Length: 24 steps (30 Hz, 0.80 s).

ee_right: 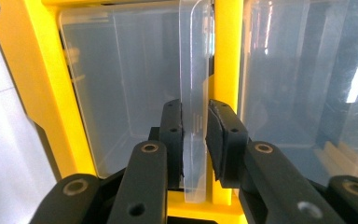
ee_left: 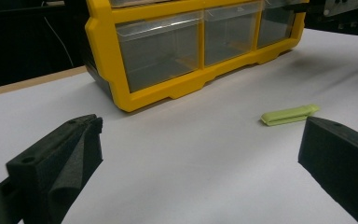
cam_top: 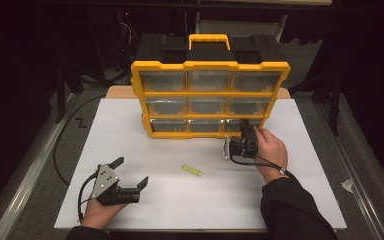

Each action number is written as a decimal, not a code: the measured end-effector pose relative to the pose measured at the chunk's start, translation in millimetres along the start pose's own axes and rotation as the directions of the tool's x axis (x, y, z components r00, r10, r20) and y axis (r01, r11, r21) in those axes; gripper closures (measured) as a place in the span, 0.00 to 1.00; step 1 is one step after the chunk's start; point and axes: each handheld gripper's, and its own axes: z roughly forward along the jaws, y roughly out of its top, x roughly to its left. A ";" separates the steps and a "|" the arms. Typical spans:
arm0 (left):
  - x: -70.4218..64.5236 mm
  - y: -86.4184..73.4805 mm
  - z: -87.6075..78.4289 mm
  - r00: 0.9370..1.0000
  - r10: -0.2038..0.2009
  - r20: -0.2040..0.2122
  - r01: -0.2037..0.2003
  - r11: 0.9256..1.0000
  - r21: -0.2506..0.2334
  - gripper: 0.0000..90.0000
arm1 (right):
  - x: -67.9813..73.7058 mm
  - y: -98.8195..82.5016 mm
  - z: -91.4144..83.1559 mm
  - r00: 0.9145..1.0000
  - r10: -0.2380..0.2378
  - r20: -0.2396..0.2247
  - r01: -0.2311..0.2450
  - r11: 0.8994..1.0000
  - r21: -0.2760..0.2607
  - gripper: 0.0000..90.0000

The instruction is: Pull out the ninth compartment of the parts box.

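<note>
The right gripper is up against the bottom-right drawer of the yellow parts organizer. In the right gripper view its two black jaws pinch the drawer's clear plastic pull tab from both sides, pads flat on the tab (the view is rolled, so the tab runs up the frame). No gap shows between pads and plastic. Just behind the tab is a yellow frame bar of the organizer, w/ clear drawer fronts on either side of it. The person's right hand wraps the gripper body from behind, and the cable trails back toward the dark sleeve.

The left gripper rests low over the white table sheet, well apart from the organizer and on the near-left side. Its jaws are spread wide w/ nothing between them; the grey three-cornered plate sits on top. In the left gripper view the organizer's bottom drawer row stands ahead of the jaws, across bare sheet.

A small light-green clip lies flat on the sheet, ahead of the left gripper and just beyond its right-hand jaw in that view. In the high view it sits between the two grippers, touching neither.

The organizer stands upright at the far side of the sheet, w/ its yellow carry handle on top (three rows of three drawers).
</note>
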 end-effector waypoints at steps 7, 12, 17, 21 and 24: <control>-0.3 0.0 0.4 1.000 0.000 0.000 0.000 1.000 0.000 0.00 | 5.9 3.9 0.9 0.999 -0.018 0.046 0.019 1.000 -0.011 0.88; -0.1 0.0 0.0 1.000 0.001 -0.001 -0.001 1.000 -0.001 0.00 | 6.8 5.6 0.7 0.998 -0.024 0.053 0.025 1.000 -0.011 0.88; 0.7 0.0 -0.7 1.000 -0.001 -0.002 0.001 1.000 -0.001 0.00 | 4.7 4.8 -0.4 0.999 -0.007 0.045 0.007 1.000 -0.013 0.89; 1.0 0.0 -0.4 1.000 -0.002 -0.003 0.002 1.000 -0.002 0.00 | 2.2 3.8 -3.1 0.999 0.020 0.026 -0.019 1.000 -0.011 0.89; 1.0 0.1 -0.6 1.000 -0.002 -0.004 0.002 1.000 -0.002 0.00 | 3.0 2.9 -4.1 0.999 0.012 0.035 -0.012 1.000 -0.012 0.89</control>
